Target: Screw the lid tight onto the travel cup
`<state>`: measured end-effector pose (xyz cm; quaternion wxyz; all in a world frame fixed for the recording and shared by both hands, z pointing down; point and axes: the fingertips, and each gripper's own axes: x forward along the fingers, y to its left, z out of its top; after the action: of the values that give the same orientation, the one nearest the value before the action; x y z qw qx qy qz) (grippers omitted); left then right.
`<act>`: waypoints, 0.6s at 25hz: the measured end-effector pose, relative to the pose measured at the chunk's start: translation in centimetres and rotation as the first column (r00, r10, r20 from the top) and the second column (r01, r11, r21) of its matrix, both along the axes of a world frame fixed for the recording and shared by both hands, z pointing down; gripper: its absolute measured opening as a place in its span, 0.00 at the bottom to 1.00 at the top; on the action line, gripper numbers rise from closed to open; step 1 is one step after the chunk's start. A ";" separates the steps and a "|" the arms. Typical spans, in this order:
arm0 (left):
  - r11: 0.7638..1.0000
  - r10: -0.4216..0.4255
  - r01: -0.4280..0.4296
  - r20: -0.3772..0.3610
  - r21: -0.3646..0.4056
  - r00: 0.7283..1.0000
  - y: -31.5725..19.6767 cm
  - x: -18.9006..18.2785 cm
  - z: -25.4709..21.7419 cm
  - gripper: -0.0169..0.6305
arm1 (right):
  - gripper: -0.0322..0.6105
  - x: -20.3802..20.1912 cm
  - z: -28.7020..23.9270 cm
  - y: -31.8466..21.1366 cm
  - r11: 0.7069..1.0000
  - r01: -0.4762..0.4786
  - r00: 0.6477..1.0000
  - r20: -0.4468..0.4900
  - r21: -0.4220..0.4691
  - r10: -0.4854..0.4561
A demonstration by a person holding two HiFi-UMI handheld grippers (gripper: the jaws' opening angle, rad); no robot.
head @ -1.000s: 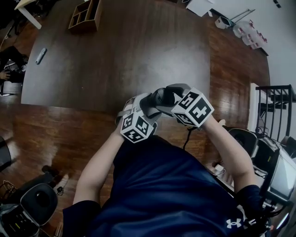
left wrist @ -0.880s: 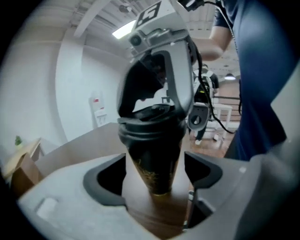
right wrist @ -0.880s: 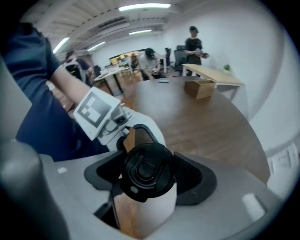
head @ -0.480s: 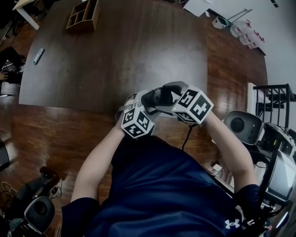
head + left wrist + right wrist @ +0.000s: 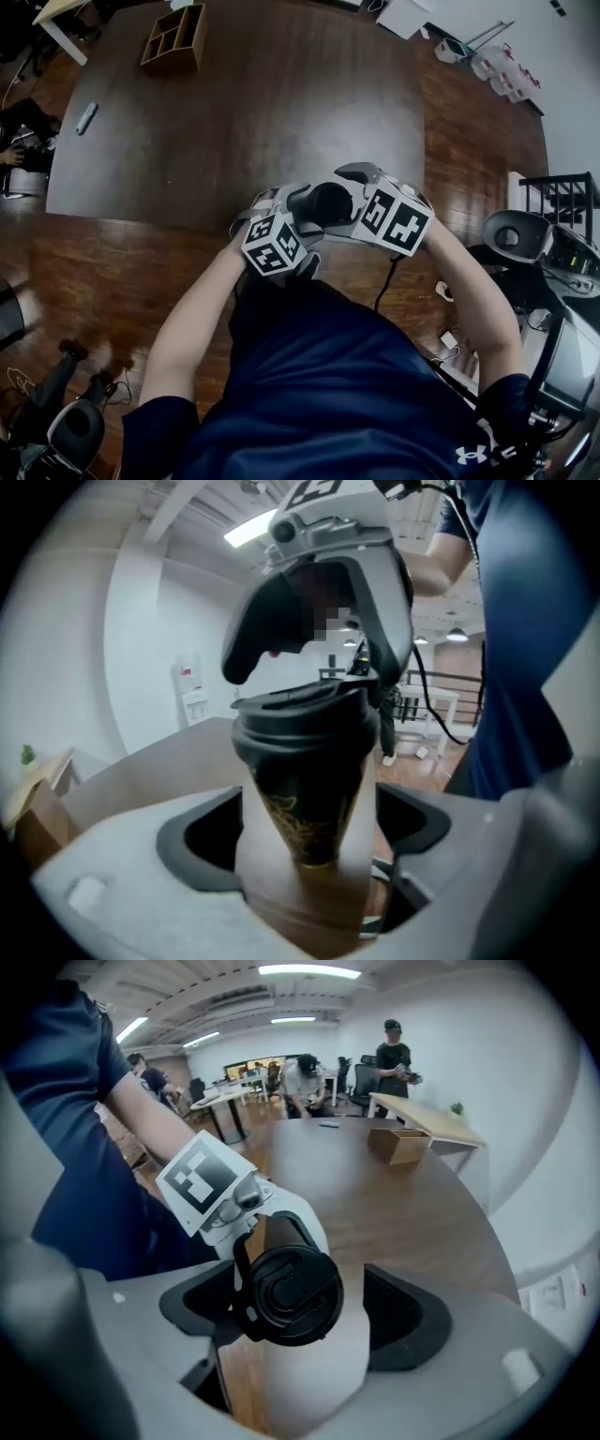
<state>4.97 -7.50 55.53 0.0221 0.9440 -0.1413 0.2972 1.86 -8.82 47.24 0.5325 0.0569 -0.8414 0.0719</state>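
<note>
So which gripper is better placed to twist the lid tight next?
Right gripper: its opening jaws flank the lid head-on. The left gripper, jaws also opening, has the cup body between them.

Black lid [image 5: 286, 1297], dark gold-patterned travel cup [image 5: 305, 808], brown wooden table [image 5: 234, 112].

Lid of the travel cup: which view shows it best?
The right gripper view: the lid faces the camera, its whole round top visible. The left gripper view shows it side-on atop the travel cup. The head view shows only a small dark round shape.
</note>
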 end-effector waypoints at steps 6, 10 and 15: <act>0.999 0.041 -0.042 0.035 0.010 0.999 -0.7 1.8 0.4 0.67 | 0.68 -0.6 1.7 0.1 0.991 -0.075 0.997 -0.042 -0.108 0.071; 0.994 -0.105 0.105 -0.011 0.012 0.994 -0.7 1.7 0.1 0.65 | 0.67 -0.3 1.6 -0.5 0.938 -0.333 0.942 0.011 -0.095 0.335; 0.968 -0.250 0.250 -0.017 0.020 0.968 -0.8 1.7 0.2 0.65 | 0.67 0.5 1.7 -0.9 0.815 -0.570 0.810 0.094 -0.104 0.578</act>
<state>6.66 -8.27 55.73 0.0500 0.9209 -0.2622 0.2840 2.37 -9.75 48.96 0.4356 0.2848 -0.8126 0.2623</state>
